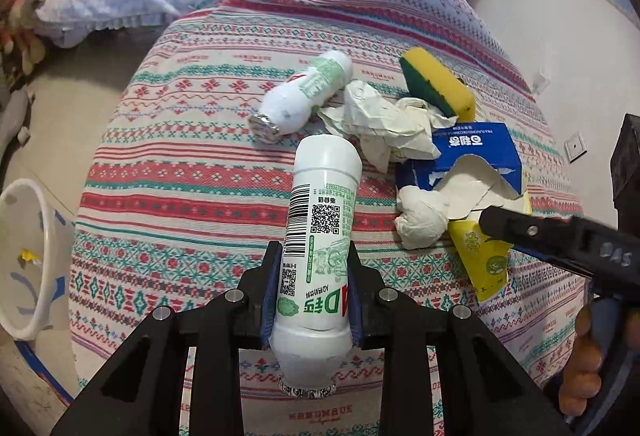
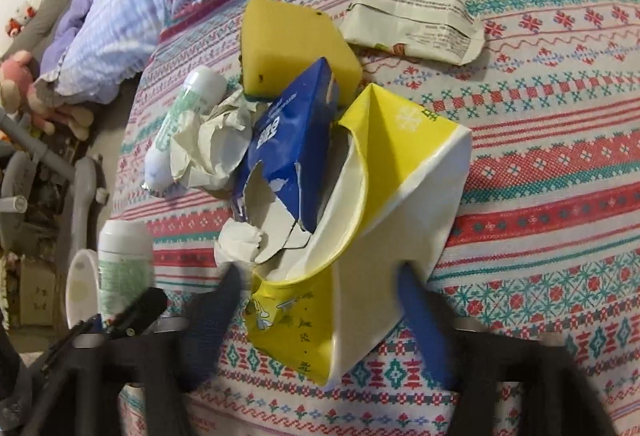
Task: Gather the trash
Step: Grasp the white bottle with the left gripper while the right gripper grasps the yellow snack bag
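left gripper [image 1: 314, 272]: fingers pressed onto a white drink bottle [image 1: 320, 232], held lengthwise between the pads, foil cap end nearest the camera, base pointing far.
right gripper [image 2: 320, 296]: fingers spread wide, one on each side of the near end of a crumpled yellow wrapper [image 2: 368, 220]; whether they touch it is unclear.
tissue ball [image 1: 420, 222]: white, just left of the yellow wrapper, against the torn blue box [image 1: 472, 159].
crumpled paper [image 1: 380, 119]: off-white, beyond the box, between it and a second bottle [image 1: 304, 95] lying on its side.
sponge [image 1: 436, 83]: yellow with a green face, tilted, far right of the pile.
printed paper scrap [image 2: 416, 15]: farthest, apart from the pile.
bedspread [image 1: 200, 203]: patterned red and teal, under everything.
white basin [image 1: 24, 260]: on the floor, near left of the bed.
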Tool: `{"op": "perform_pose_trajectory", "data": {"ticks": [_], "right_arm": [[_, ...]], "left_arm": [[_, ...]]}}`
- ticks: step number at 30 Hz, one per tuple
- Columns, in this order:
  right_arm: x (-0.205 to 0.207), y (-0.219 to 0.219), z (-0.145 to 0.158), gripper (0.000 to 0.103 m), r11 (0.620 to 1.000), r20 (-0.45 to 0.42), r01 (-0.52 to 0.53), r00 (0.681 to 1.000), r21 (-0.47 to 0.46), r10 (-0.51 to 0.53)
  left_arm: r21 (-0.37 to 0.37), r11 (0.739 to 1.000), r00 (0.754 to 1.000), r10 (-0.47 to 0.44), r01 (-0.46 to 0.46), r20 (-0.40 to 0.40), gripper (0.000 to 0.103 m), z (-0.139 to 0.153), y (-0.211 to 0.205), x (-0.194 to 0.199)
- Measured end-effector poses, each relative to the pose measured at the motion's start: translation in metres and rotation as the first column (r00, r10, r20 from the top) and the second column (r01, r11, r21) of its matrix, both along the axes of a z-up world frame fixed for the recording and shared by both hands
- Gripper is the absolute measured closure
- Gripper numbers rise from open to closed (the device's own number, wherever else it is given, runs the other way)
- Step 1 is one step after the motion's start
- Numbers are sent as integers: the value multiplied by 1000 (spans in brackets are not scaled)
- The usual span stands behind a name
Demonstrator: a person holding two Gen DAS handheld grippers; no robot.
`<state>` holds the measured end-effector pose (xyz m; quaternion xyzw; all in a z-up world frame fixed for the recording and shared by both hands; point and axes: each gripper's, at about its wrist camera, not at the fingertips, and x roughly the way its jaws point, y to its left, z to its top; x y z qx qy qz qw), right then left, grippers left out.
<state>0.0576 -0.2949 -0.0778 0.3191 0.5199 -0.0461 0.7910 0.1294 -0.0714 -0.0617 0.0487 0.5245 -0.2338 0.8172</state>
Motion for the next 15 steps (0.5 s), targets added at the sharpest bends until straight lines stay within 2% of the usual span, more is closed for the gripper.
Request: {"op": "perform_pose_trajectory", "data": {"ticks": [1,4,9,15], "right_arm": [[1,1,1,78,1000,12,-15,1000,11,15],[-3,2,15,88,999,49,-7,999,-33,9],[-12,-5,31,90,999,102,29,994,-38,-25],[-20,-12,47,90,991,145,88,987,-104,-73]], "left_arm": [[0,1000,1000,2,-2,1,72,0,1,0],[-3,1000,1000,4,-4,5,72,0,0,-1],[-15,1000,1000,7,-6,24,72,5,2,-4],[-36,999,999,18,-17,33,72,10,9,-4]]}}
